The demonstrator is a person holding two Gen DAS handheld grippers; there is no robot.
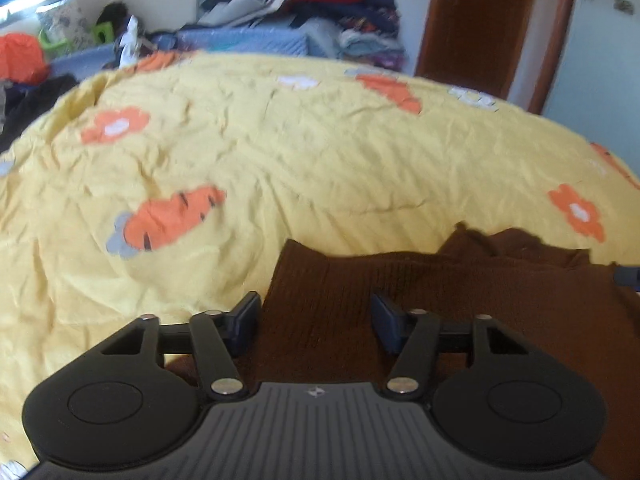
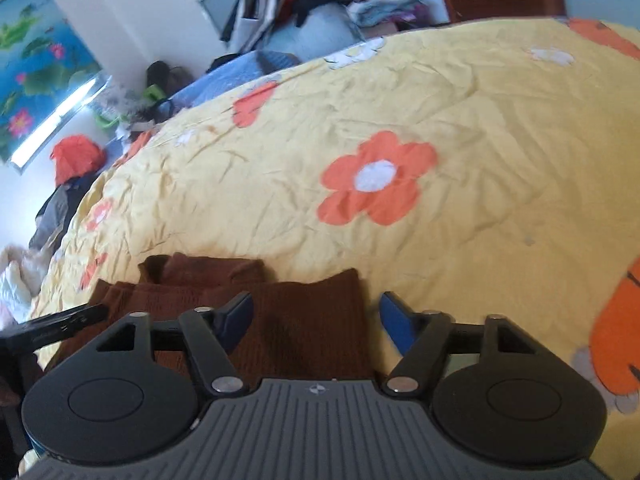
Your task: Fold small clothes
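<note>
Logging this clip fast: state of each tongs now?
Left tongs: open, over the brown garment, holding nothing.
Right tongs: open, over the same garment's edge, holding nothing.

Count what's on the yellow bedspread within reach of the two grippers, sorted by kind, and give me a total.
Brown knitted garment: 1
Grippers over it: 2, the left gripper and the right gripper, both open
Yellow bedspread underneath: 1
Total: 4

Garment (image 1: 400,304) lies on bedspread (image 1: 280,152) at bed's near edge; left gripper (image 1: 316,316) over its left part, right gripper (image 2: 316,316) over its right edge; clothes pile (image 1: 304,4) behind bed
</note>
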